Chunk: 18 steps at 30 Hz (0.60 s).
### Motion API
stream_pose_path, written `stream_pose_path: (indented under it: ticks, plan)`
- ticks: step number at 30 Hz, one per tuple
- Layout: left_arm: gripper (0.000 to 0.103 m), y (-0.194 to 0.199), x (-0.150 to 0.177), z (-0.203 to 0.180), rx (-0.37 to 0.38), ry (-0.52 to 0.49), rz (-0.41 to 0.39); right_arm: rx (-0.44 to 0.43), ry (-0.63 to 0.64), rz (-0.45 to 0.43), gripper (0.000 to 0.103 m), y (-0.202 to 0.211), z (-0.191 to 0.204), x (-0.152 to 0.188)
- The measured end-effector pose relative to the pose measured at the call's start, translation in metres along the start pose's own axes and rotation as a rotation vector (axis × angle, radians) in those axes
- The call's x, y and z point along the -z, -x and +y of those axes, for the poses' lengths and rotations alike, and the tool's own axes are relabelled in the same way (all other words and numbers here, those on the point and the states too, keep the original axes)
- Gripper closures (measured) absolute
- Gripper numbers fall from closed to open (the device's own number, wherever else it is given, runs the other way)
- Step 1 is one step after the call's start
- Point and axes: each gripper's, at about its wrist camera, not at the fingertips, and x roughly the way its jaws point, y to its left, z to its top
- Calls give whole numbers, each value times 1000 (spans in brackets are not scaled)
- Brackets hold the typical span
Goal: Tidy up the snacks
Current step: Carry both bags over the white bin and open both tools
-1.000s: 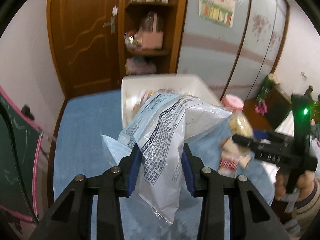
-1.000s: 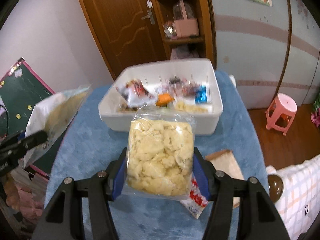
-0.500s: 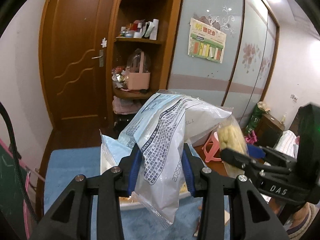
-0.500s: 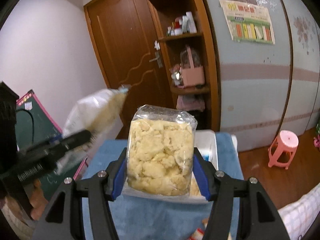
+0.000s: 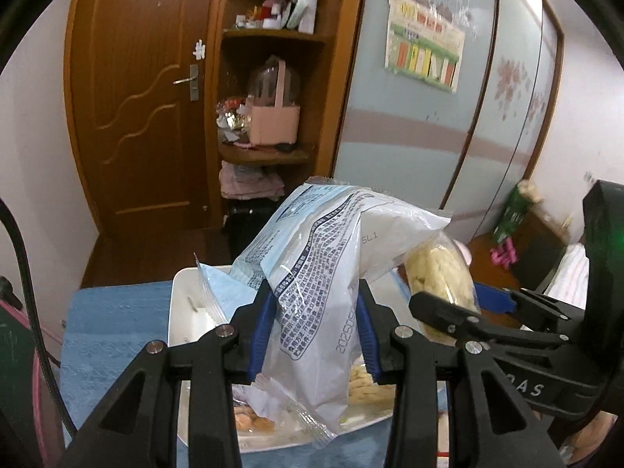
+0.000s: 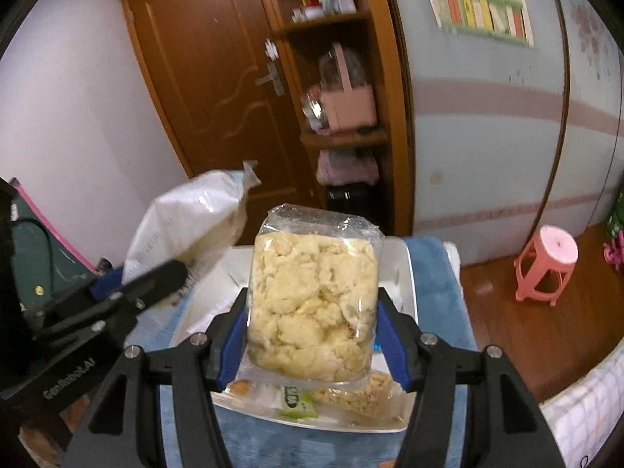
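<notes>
My left gripper [image 5: 316,312] holds a white-and-blue printed snack bag [image 5: 323,257] upright over the white bin [image 5: 175,312]; its jaws are opening slightly, while the pads still press the bag. My right gripper [image 6: 312,312] is shut on a clear bag of pale yellow puffed snacks [image 6: 312,296], also above the bin [image 6: 409,273]. The two grippers sit close, side by side. In the right wrist view the left gripper [image 6: 144,269] and its white bag [image 6: 187,218] show at the left. In the left wrist view the right gripper [image 5: 456,292] and its clear bag [image 5: 436,269] show at the right.
The bin stands on a blue cloth [image 5: 109,331] and holds several snack packets [image 6: 351,394]. Behind it are a wooden door [image 5: 144,97] and a corner shelf with a pink basket [image 5: 273,124]. A pink stool [image 6: 546,265] is on the floor at the right, a green board [image 6: 35,257] at the left.
Both grippers carried their bags forward until they hang over the bin. They have drawn closer together. Each bag stays between its pads.
</notes>
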Motion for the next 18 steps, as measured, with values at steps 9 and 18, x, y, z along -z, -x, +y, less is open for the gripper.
stream_pose_path:
  ticks: [9, 18]
  plan:
    - [3, -6, 8, 9, -88, -39, -59, -62, -94, 163, 42, -48, -27, 22]
    - [3, 13, 15, 13, -89, -20, -50, -92, -90, 116, 39, -34, -20, 12]
